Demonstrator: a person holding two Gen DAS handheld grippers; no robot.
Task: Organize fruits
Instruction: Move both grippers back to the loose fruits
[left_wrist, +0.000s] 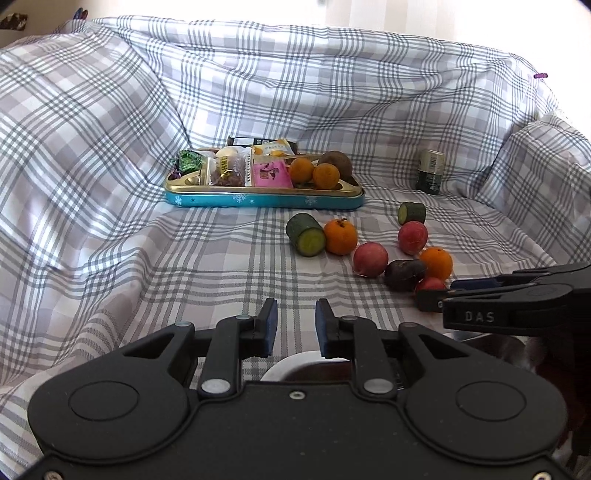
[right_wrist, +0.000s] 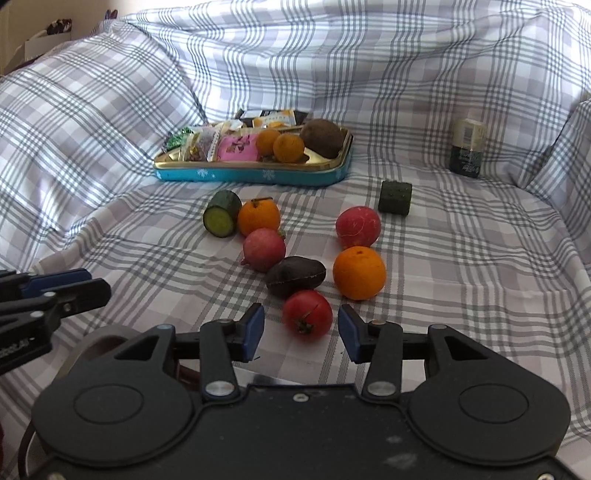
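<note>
Right gripper jaws apart, astride tomato, pads clear – left gripper narrowly open, empty, well short of tomato.

Left gripper, lower half of the left wrist view: matte black plastic body with two round raised discs at lower left and lower right, angular linkage arms with triangular cut-outs, silver pivot pins, and a small central screw. Each finger ends in a blue pad. Right gripper, lower half of the right wrist view: same black housing, silver pins, blue pads, with pale scuff marks on the body near the bottom edge. At the right edge of the left wrist view, its black side carries raised letters "DAS".
</note>
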